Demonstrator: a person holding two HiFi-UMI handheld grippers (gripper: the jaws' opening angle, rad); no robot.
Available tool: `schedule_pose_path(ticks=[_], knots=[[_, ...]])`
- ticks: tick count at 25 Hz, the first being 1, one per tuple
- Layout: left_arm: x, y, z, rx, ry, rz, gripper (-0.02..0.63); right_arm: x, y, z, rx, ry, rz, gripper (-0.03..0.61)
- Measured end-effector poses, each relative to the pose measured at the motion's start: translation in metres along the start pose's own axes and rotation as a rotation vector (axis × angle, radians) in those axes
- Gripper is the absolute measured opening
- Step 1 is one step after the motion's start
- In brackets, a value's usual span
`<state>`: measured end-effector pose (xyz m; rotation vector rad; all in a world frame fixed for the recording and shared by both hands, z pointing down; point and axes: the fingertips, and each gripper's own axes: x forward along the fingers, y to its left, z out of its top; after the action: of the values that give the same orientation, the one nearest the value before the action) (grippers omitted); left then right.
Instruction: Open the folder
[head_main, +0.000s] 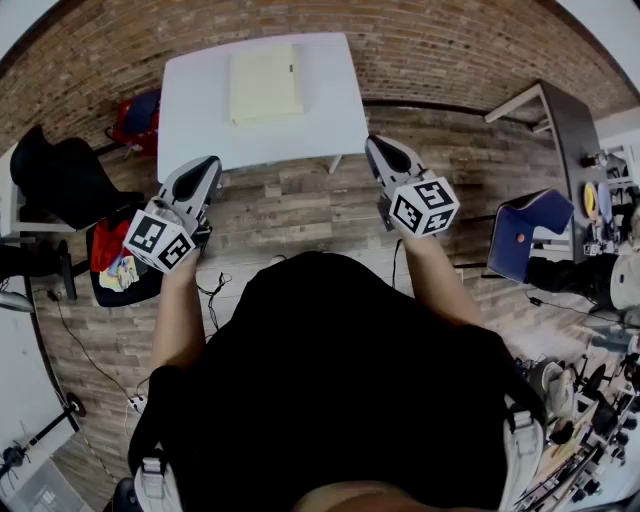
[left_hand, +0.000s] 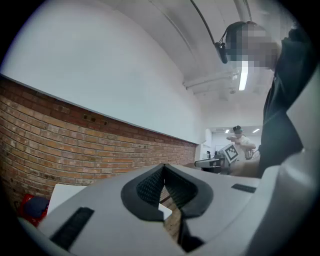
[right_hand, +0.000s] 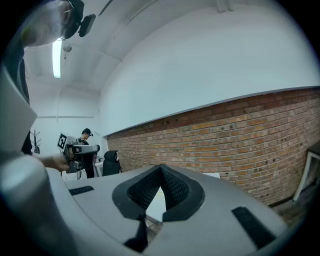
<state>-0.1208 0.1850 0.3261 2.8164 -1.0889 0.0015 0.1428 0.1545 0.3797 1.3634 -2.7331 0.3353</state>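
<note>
A pale yellow rectangular folder (head_main: 265, 83) lies flat and closed on the white rectangular table (head_main: 325, 115), toward its far edge, with the folder's long axis running near-to-far. The left gripper (head_main: 210, 166) and right gripper (head_main: 379, 146) hang short of the table's near edge, jaws pressed together on nothing.

left tongs (head_main: 206, 167) and right tongs (head_main: 379, 147), both closed, empty, near level

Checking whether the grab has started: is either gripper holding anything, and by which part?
Nothing is held: the left gripper and right gripper have jaws together, empty, short of the folder on the table.
</note>
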Motion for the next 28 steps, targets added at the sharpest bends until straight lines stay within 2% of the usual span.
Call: schedule_pose_path(ticks=[6,14,28], knots=[[0.001,-0.014,-0.007,-0.029,0.002,0.01,0.013,-0.017,-0.007,-0.007,0.001,0.024,-0.004,0.028],[0.009,-0.032,-0.012,-0.048,-0.004,0.025,0.014,-0.033,-0.018,-0.009,0.003,0.003,0.021,0.028],[0.031,-0.061,-0.017,-0.048,0.0,0.085,0.014,-0.045,-0.051,-0.009,0.024,-0.004,0.06,0.028]])
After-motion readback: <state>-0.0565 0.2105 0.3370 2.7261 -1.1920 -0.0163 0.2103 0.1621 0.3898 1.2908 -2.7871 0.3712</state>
